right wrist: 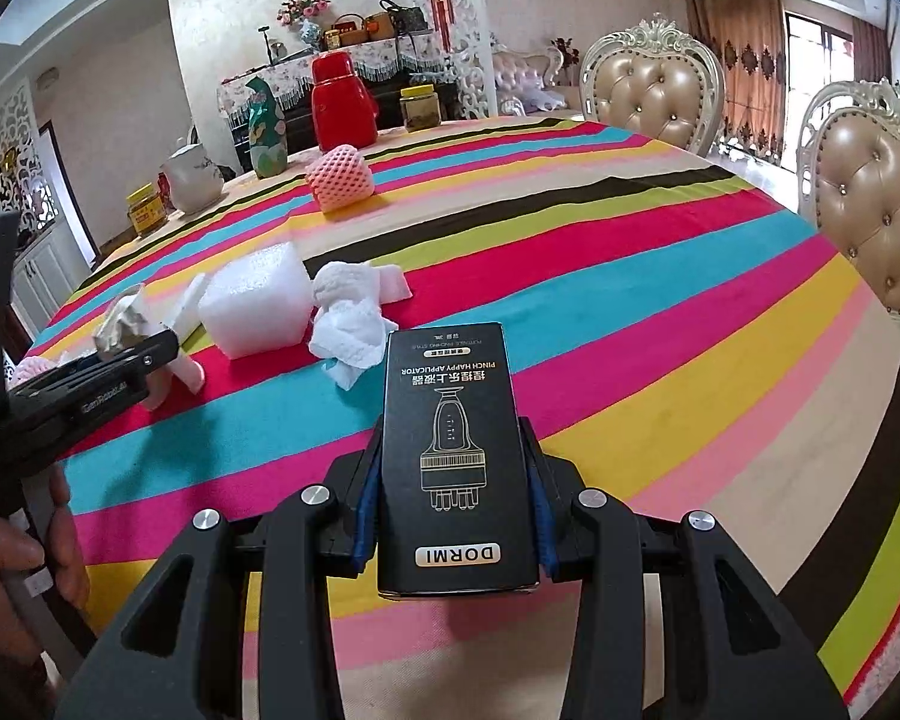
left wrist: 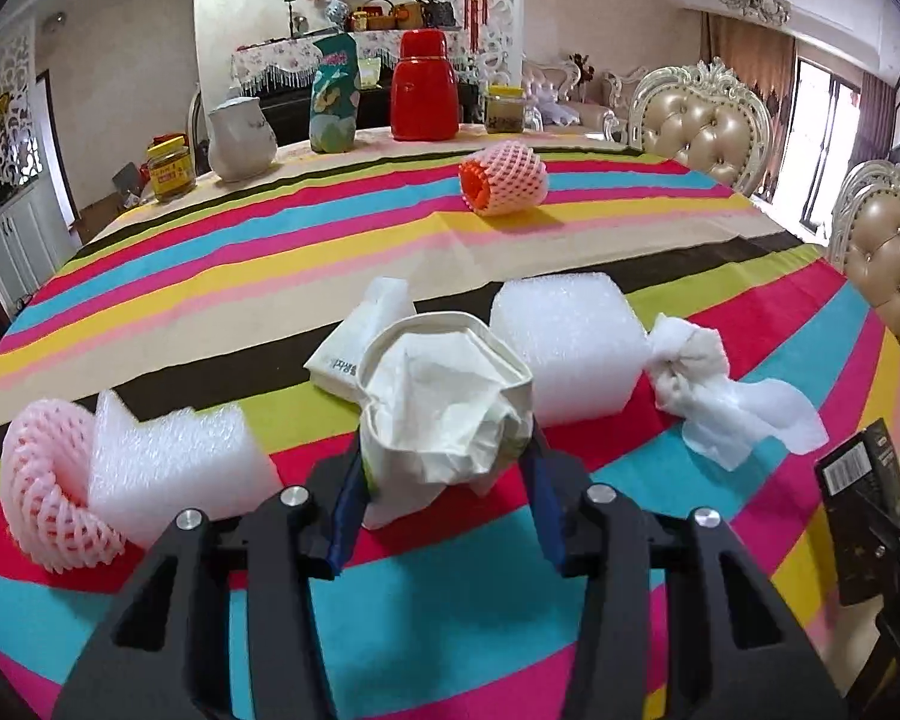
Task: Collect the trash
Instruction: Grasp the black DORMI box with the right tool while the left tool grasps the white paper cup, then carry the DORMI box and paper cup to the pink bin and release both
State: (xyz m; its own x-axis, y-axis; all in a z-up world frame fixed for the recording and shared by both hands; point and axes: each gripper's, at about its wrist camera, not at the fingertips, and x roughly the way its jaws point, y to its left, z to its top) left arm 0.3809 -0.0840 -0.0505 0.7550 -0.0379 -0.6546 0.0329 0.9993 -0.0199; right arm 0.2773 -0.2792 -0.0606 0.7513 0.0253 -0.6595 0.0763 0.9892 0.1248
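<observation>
My left gripper (left wrist: pixel 444 468) is shut on a crushed white paper cup (left wrist: pixel 450 396) stuffed with crumpled paper, held just above the striped tablecloth (left wrist: pixel 210 276). My right gripper (right wrist: pixel 453 480) is shut on a black DORMI carton (right wrist: pixel 453 450), which also shows at the right edge of the left wrist view (left wrist: pixel 864 474). On the cloth lie a white foam block (left wrist: pixel 570 348), a crumpled tissue (left wrist: pixel 714 390), a jagged foam piece (left wrist: pixel 168 468), a pink foam net sleeve (left wrist: pixel 48 480) and a netted orange object (left wrist: pixel 504 177) farther back.
At the table's far edge stand a red thermos (left wrist: pixel 424 87), a teal vase (left wrist: pixel 333 96), a white jug (left wrist: pixel 240 138) and jars (left wrist: pixel 171 168). Padded chairs (left wrist: pixel 702 120) line the right side. The left gripper (right wrist: pixel 78 390) and a hand show in the right wrist view.
</observation>
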